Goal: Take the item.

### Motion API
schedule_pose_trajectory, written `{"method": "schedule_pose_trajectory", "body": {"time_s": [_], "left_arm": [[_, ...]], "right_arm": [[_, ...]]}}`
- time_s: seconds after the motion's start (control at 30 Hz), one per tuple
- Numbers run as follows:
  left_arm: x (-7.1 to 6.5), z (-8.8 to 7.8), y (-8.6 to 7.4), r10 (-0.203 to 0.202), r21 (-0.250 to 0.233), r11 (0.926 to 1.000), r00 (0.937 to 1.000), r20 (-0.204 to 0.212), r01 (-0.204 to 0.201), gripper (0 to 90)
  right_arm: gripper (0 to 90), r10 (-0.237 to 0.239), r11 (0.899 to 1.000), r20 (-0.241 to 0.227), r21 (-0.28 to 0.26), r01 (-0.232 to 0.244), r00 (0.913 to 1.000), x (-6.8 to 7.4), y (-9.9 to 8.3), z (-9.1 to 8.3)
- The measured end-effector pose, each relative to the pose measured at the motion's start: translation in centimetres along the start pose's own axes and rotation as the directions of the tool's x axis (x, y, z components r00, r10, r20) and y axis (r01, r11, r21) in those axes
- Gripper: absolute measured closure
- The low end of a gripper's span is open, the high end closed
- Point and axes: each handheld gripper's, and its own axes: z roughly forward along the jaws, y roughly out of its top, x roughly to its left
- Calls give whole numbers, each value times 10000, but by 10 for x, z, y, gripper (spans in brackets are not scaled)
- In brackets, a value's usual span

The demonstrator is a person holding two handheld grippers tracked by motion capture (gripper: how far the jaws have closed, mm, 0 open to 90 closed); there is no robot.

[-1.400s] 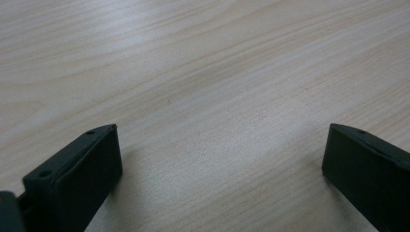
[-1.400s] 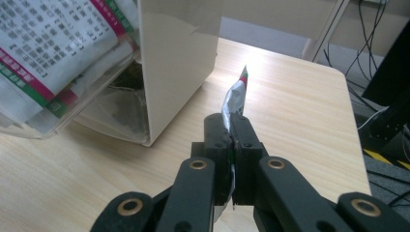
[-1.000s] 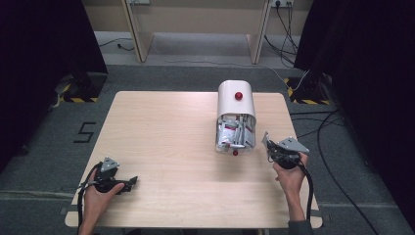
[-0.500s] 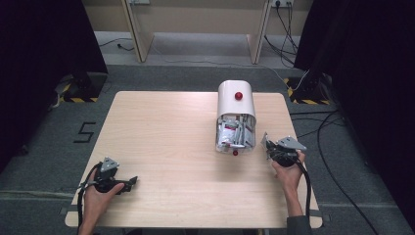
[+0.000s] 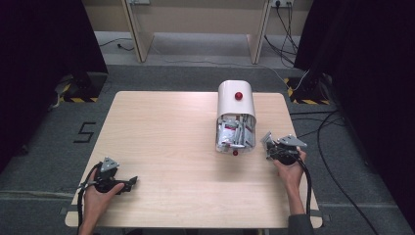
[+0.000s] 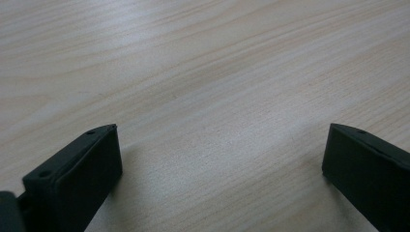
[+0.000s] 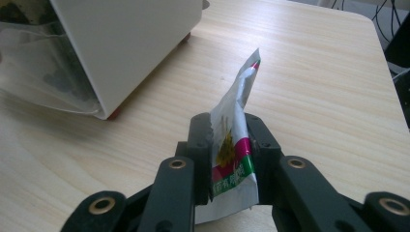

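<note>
The right claw (image 7: 231, 145), its jaws just easing apart, looks to be setting its sachet (image 7: 234, 145) on the bench (image 5: 161, 137) beside the white bin (image 5: 236, 103); next, let go fully; left claw (image 6: 217, 164) released, idle.

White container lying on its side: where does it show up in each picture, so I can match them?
High view: the white container lies right of centre on the table, its open mouth toward the person.
Right gripper view: upper left, its white wall close up.
Left gripper view: this camera faces bare wood between the left tongs.
Shared landmark: the pale wooden table.
</note>
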Motion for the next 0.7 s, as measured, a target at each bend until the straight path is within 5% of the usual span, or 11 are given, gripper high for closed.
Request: {"method": "schedule_pose_trajectory", "body": {"time_s": [0.7], "left_arm": [[0, 0, 0, 4, 2, 10000, 10000, -3, -4, 0]], "right_arm": [[552, 26, 9979, 783, 636, -76, 9969, -10, -3, 11]]}}
